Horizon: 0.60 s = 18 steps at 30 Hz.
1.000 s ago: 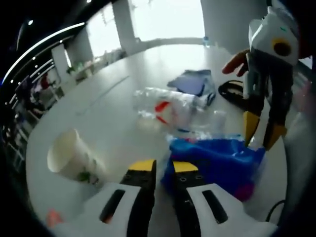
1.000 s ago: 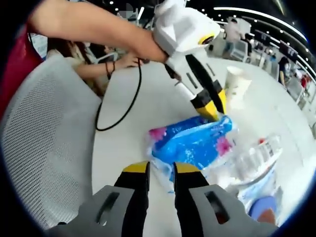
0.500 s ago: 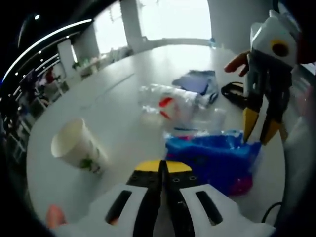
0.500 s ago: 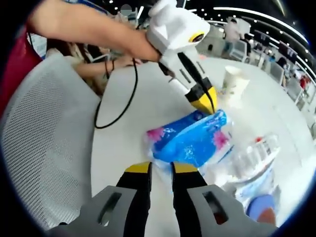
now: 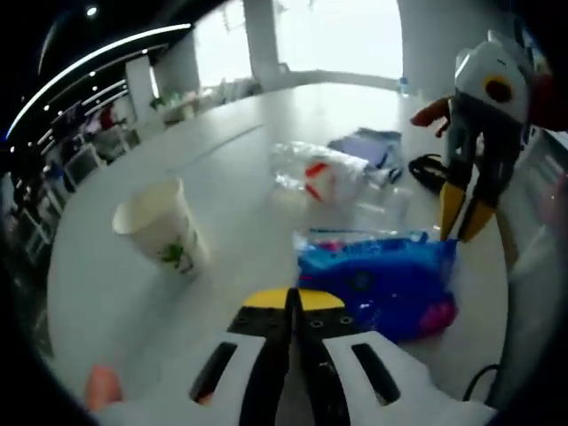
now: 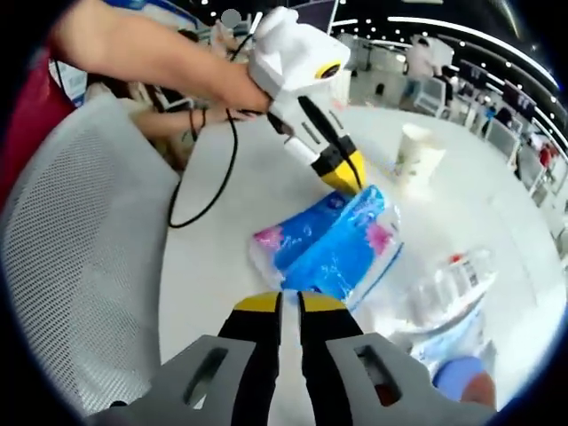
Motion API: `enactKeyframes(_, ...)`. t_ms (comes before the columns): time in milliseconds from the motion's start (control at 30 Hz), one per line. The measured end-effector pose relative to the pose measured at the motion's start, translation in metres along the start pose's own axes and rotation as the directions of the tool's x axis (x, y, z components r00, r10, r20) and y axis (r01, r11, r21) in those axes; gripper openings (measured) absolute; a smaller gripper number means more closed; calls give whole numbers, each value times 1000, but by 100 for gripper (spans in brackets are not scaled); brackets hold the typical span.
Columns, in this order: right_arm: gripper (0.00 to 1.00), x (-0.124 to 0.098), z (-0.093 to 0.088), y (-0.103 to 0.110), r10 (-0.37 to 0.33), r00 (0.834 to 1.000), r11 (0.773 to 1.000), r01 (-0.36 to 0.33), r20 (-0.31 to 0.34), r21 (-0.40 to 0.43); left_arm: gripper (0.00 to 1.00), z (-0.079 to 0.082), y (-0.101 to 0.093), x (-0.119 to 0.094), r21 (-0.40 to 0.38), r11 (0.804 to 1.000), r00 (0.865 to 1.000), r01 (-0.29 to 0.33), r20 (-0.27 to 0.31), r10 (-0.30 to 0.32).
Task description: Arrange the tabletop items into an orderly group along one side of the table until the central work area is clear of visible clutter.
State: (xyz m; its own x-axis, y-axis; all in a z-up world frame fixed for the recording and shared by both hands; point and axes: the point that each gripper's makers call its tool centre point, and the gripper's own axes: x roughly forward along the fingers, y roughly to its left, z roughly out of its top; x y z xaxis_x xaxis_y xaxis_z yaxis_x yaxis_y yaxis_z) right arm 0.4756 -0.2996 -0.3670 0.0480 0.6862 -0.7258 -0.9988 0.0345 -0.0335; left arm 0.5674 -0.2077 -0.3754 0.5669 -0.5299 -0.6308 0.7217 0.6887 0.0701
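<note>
Left gripper: jaws together, nothing between them, tips just short of the blue pack's near edge; whether they touch the wrapper cannot be told. In the right gripper view the left gripper comes in from the upper left with its closed yellow tips at the far end of the pack. Right gripper: jaws nearly closed with a thin gap, empty, tips at the pack's near end; in the left gripper view the right gripper stands over the pack's far right corner, tips slightly apart. The pack lies flat on the white table, between the two grippers, its long axis running roughly from one to the other. Judgement: both are about equally near, one at each end, so a push along that axis is what either is placed for; a grasp would first require the jaws to open. Beyond the pack lie an empty clear bottle on its side, a blue cloth-like item and a black cable. A paper cup stands upright, well apart to the left. The items are not yet grouped along one side.
</note>
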Motion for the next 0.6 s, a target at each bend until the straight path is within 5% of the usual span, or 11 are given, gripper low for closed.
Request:
enactKeyframes(300, 2, -7, 3, 2, 9, 1000, 1000, -9, 6, -27, 0, -2, -1, -8, -21, 1000, 1000, -11, 4, 11)
enactKeyframes(600, 2, -32, 11, -3, -25, 998, 999, 27, 50, -29, 0, 27, -2, -28, -23, 999, 997, -27, 66, 29)
